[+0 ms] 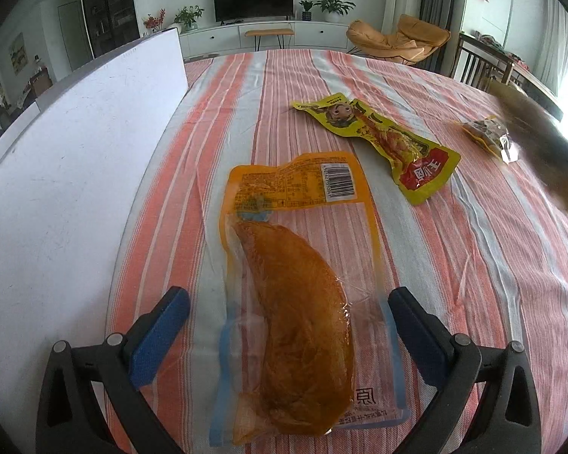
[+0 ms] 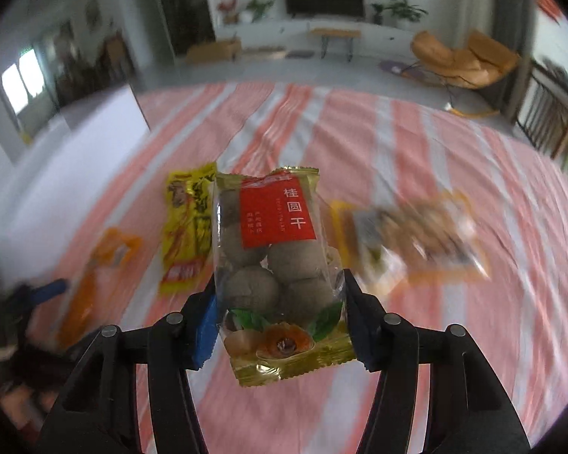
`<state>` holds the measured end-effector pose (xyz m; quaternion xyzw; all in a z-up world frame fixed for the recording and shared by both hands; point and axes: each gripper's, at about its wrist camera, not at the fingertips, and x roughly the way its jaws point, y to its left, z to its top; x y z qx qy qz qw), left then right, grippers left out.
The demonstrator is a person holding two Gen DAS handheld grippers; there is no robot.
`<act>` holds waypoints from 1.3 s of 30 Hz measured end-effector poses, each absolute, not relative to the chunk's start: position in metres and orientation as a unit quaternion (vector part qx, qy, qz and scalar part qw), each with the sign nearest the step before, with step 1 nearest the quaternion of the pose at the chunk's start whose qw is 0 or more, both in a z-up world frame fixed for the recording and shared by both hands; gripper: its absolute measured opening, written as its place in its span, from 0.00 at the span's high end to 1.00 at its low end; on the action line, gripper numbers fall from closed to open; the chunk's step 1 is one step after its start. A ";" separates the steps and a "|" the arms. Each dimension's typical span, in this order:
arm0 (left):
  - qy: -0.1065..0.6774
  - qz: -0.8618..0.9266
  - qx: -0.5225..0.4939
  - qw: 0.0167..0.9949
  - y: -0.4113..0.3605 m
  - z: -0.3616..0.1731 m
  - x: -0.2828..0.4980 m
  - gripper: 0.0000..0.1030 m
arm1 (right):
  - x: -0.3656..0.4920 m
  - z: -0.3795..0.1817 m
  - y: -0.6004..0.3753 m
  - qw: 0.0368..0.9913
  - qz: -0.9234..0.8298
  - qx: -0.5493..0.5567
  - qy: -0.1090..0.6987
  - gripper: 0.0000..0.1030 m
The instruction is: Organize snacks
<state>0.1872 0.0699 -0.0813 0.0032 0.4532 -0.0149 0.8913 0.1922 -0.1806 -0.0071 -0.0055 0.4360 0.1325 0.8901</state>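
Note:
My right gripper is shut on a clear packet of brown dried longans with a red label, held up off the striped cloth. My left gripper stands open, its blue pads on either side of an orange packet with a cooked chicken piece that lies flat on the cloth. A long yellow snack packet lies farther back; it shows left of the longans as the yellow packet. In the left wrist view a small dark packet lies at the right beside a blurred moving shape. An orange-edged packet lies blurred to the right.
A white box stands along the left side of the table. The red and white striped cloth covers the whole tabletop. Chairs, a television and plants stand in the room behind.

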 end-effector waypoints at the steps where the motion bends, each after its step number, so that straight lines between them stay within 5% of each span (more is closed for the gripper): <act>1: 0.453 -0.015 0.004 0.891 0.070 -0.081 0.187 0.00 | 0.176 -0.004 -0.193 0.894 0.126 0.004 0.431 0.42; 6: 0.453 -0.014 0.004 0.891 0.069 -0.081 0.187 0.00 | 0.112 -0.027 -0.238 0.903 0.039 0.002 0.428 0.39; 10: 0.453 -0.014 0.005 0.891 0.069 -0.081 0.187 0.00 | 0.095 -0.059 -0.253 0.902 0.006 0.010 0.431 0.09; 39: 0.453 -0.015 0.004 0.891 0.069 -0.080 0.187 0.00 | 0.102 -0.070 -0.248 0.894 -0.014 -0.006 0.447 0.04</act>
